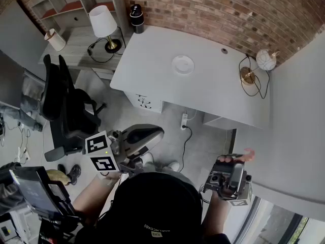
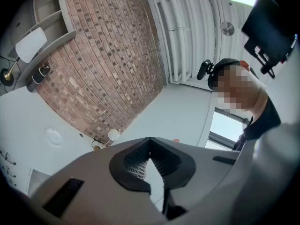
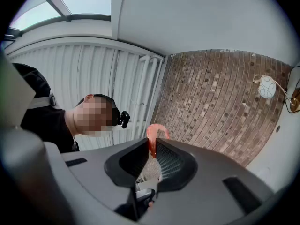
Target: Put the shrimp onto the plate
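Observation:
A pink shrimp [image 3: 154, 134] sticks out from between the tips of my right gripper [image 3: 153, 146], which is shut on it. In the head view that gripper [image 1: 234, 159] is held low at the right, away from the desk, with the shrimp [image 1: 246, 155] at its tip. A small white plate [image 1: 183, 64] lies empty on the grey desk [image 1: 203, 85]; it also shows small in the left gripper view as the plate [image 2: 53, 137]. My left gripper [image 1: 152, 132] hangs in front of the desk's near edge; its jaws [image 2: 150, 142] meet at the tips with nothing between them.
On the desk stand a round white lamp [image 1: 265, 60] with a cable at the right and a dark bottle [image 1: 136, 18] at the far left corner. A black office chair [image 1: 66, 105] stands left. A power strip [image 1: 183, 121] lies on the floor under the desk.

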`<state>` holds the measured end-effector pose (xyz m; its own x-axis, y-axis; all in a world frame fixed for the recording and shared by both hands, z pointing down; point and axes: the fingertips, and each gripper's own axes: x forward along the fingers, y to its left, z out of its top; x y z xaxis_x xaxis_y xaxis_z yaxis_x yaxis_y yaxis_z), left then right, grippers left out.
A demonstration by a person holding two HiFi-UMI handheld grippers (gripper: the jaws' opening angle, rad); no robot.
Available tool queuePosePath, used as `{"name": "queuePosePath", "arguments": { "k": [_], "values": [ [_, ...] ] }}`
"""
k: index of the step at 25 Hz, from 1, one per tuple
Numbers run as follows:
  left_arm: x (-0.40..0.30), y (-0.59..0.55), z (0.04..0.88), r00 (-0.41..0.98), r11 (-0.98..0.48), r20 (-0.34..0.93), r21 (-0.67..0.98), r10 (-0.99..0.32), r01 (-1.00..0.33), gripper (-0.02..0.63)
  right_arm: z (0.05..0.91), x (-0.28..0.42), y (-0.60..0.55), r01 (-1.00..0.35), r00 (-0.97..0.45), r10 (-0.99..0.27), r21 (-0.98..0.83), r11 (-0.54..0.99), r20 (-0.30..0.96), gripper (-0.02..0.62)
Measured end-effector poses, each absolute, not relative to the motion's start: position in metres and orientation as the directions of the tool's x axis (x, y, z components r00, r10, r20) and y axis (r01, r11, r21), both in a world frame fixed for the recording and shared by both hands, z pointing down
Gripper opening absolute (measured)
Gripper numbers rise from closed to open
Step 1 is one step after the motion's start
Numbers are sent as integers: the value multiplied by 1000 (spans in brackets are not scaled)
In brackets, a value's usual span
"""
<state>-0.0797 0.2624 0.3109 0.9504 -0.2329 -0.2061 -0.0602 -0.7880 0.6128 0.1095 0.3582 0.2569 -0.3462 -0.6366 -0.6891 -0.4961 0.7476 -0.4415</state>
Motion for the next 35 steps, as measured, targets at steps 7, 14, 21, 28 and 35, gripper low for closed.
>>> {"name": "queuePosePath", "arguments": {
  "k": [7,14,21,28,35],
  "values": [
    [-76,263,308,950,-782,-217,622,-223,-41,3,260,111,351,-487,-336,-655,-470,736,-677,49],
    [-72,261,306,948,-781,-214,623,-234,-52,3,260,117,350,-480,-339,-655,-475,738,-675,49],
    [-67,264,309,949,-774,-198,629,-244,-67,3,259,123,354,-479,-345,-644,-462,747,-683,49],
    [-57,273,312,950,-774,-188,629,-248,-77,3,262,136,363,-464,-336,-640,-470,751,-691,49],
    [-40,284,313,949,-774,-177,626,-261,-96,3,267,152,379,-473,-347,-645,-466,747,-682,49]
  ]
}}
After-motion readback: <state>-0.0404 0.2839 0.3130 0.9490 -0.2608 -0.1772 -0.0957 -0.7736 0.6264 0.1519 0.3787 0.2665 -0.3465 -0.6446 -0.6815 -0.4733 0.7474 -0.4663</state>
